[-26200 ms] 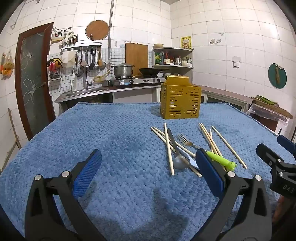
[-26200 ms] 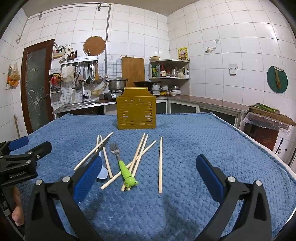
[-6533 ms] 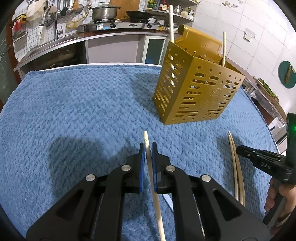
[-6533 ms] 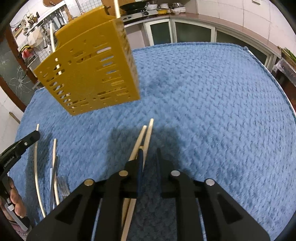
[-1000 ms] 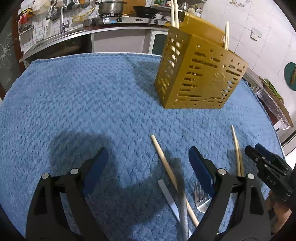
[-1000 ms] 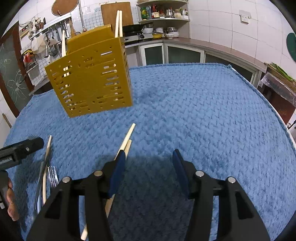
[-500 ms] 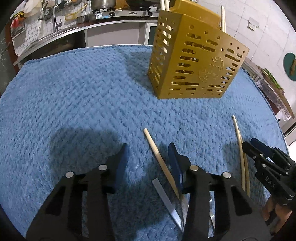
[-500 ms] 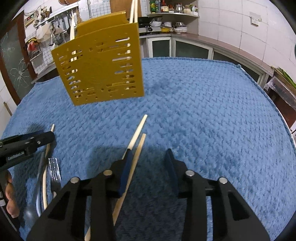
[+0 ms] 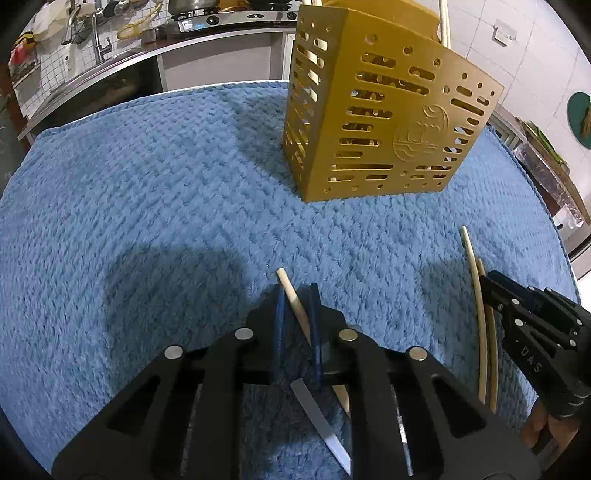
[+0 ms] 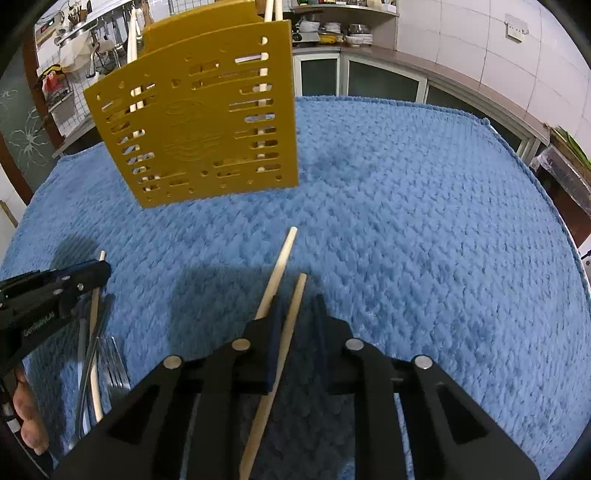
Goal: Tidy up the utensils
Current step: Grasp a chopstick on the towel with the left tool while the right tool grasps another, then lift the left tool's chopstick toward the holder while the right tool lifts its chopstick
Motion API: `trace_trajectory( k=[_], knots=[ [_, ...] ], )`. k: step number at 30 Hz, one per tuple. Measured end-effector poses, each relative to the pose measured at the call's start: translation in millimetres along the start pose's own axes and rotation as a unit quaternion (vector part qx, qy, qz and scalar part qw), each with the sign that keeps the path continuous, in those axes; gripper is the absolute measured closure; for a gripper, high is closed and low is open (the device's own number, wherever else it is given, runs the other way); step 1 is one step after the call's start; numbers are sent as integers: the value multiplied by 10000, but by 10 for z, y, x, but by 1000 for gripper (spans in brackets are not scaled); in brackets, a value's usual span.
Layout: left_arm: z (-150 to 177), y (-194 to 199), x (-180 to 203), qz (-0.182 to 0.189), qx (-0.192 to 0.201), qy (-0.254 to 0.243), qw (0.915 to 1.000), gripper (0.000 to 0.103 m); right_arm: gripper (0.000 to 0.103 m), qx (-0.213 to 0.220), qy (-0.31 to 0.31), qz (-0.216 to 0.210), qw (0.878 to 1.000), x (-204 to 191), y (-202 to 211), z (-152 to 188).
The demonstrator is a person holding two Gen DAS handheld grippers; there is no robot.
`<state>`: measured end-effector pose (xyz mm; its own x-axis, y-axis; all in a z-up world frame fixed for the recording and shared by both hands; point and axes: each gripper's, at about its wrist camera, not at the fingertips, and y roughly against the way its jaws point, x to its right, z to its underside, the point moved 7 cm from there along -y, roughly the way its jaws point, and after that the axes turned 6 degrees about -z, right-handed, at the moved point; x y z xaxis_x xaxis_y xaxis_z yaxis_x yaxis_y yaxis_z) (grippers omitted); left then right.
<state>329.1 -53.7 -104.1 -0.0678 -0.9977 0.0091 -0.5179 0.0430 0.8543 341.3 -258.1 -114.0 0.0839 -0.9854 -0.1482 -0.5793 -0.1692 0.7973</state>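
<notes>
A wooden chopstick (image 9: 295, 301) is seen between the blue pads of the left tool (image 9: 297, 314), whose jaws have just been closing and now stand nearly together around it; whether the pads press it cannot be told, and the stick lies aslant across the gap with its blunt end poking out ahead. Under that tool a flat metal handle (image 9: 321, 424) of another utensil is seen lying on the blue towel (image 9: 147, 206) that covers the bench.

In the right wrist view a second chopstick (image 10: 286, 332) is framed by the right tool (image 10: 297, 317), whose jaws have likewise just been closing; the stick lies against the left pad, while a gap is left to the right pad. A third chopstick (image 10: 277, 269) lies just beside it, outside the left finger and reaching further forward.

A fork (image 10: 116, 363) and one more chopstick (image 10: 94, 332) are found at the left of that view, beneath the other tool, where a person's fingers (image 10: 31, 424) are glimpsed.

The yellow perforated utensil holder (image 9: 380, 122) stands upright on the towel beyond both tools, well apart from them, with several chopsticks (image 10: 273, 9) already standing in it. A kitchen counter (image 9: 155, 59) with a sink and stove is seen behind.
</notes>
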Motion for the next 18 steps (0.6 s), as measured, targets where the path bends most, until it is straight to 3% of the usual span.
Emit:
trace_trajectory(
  k=[8,11,18],
  knots=[
    [-110,-82,97,-58,-170,-55,9998,93,86,-247,-72,-36,9997,12,-26,-64],
    [-140,-98,96,-14,-179,4,9998,94,93,-237,-91,-53,9997,23,-28,-80],
    [-169,-5,0,157,-26,259,9995,95,95,-104,-426,-370,9984,148,-22,-120]
  ],
)
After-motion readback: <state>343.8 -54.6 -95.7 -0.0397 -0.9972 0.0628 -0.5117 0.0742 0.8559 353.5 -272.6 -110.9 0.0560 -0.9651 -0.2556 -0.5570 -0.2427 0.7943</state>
